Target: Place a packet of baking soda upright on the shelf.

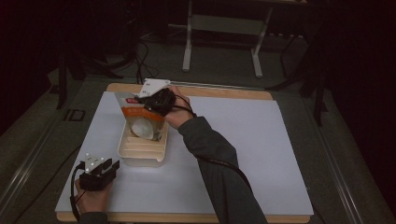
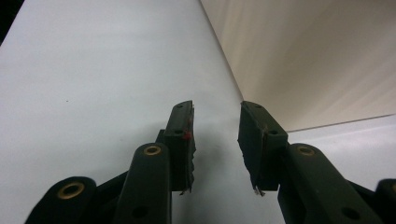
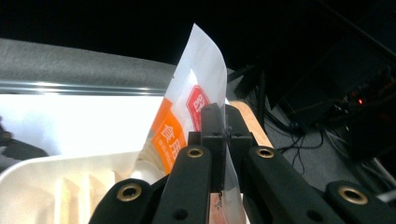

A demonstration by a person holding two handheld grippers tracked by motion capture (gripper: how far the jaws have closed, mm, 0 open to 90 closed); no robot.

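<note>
Here the right claw [image 3: 223,122] pinches the pouch [image 3: 187,112].

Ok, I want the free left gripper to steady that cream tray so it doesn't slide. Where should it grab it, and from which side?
Take the tray by its near short rim, coming from the person's side, where the open left gripper already sits. That wall is bare and thin enough for the jaws to straddle, while the far end holds the pouch pinched by the right gripper.
</note>
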